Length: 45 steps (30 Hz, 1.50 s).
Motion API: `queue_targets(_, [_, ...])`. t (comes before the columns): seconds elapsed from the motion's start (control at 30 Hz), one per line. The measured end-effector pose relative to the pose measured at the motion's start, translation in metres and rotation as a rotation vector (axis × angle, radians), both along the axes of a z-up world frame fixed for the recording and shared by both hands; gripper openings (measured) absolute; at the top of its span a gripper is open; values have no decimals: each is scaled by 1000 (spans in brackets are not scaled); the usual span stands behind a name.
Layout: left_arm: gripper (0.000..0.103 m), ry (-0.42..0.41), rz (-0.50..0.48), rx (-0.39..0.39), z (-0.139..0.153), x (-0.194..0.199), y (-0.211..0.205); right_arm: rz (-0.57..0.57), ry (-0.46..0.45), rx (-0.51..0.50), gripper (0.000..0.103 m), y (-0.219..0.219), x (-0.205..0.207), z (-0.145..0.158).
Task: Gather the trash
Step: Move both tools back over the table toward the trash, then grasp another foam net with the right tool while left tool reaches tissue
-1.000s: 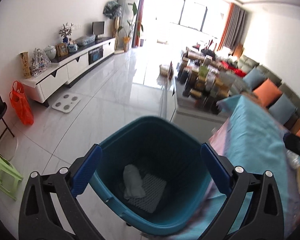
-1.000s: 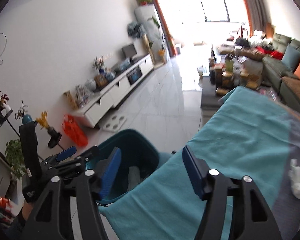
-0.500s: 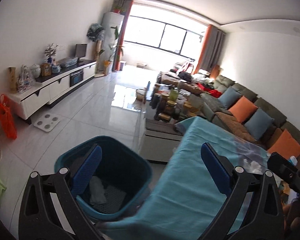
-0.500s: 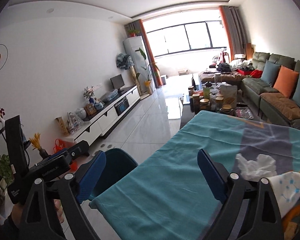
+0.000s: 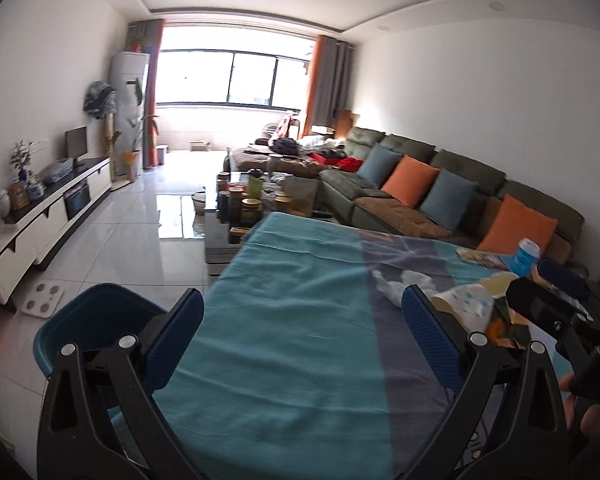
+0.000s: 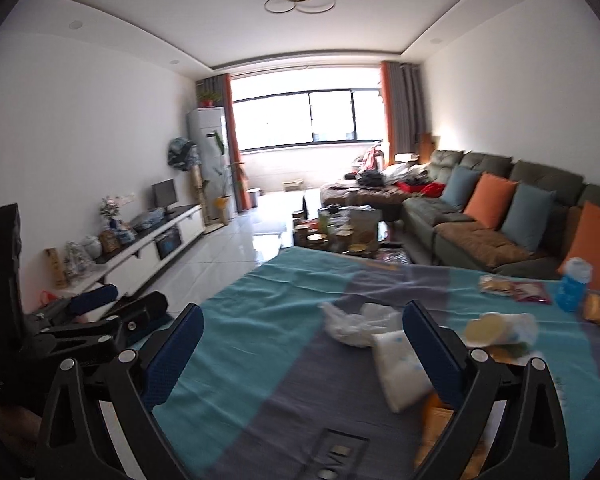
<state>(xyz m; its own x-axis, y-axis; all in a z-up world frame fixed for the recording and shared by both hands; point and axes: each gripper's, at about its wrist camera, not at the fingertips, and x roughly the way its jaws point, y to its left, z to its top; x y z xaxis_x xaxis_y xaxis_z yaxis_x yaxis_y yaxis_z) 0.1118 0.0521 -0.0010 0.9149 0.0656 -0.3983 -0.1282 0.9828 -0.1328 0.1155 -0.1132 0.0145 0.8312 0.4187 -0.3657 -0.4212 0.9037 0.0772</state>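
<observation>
A teal trash bin (image 5: 96, 316) stands on the floor at the left edge of the cloth-covered table (image 5: 292, 340). My left gripper (image 5: 302, 332) is open and empty above the table's left part. My right gripper (image 6: 302, 340) is open and empty above the table. Trash lies on the table: crumpled white tissue (image 6: 352, 322), a white dotted paper cup (image 6: 400, 368), a yellow-lidded cup (image 6: 496, 328), snack wrappers (image 6: 516, 288) and a blue can (image 6: 574, 284). The tissue (image 5: 404, 284) and dotted cup (image 5: 466, 304) also show in the left wrist view.
A sofa (image 5: 440, 196) with orange and blue cushions runs along the right. A coffee table (image 5: 256, 204) crowded with jars stands beyond the table. A white TV cabinet (image 5: 40, 216) lines the left wall, with a scale (image 5: 42, 300) on the tiled floor.
Both grippers have swung up and right, away from the bin and over the table. The bin has slid to the lower left of the left view. More table trash has come into view.
</observation>
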Motion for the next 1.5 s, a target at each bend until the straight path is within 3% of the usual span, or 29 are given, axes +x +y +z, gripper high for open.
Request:
queue_targets(0.17, [98, 0, -96, 19, -6, 1, -34, -91, -46, -54, 96, -33, -19, -6])
queue_targets(0.37, [98, 28, -206, 27, -14, 16, -60, -215, -13, -102, 96, -77, -25, -17])
queue_targets(0.63, [98, 85, -220, 24, -19, 56, -50, -323, 90, -148, 96, -115, -4, -33])
queue_targets(0.87, [98, 137, -219, 20, -30, 77, -45, -303, 168, -197, 96, -120, 26, -49])
queue_targets(1.37, [98, 210, -267, 47, -47, 136, -56, -263, 262, -258, 70, -118, 47, -67])
queue_targets(1.5, [98, 221, -273, 46, -49, 146, -58, -255, 276, -263, 56, -120, 48, -68])
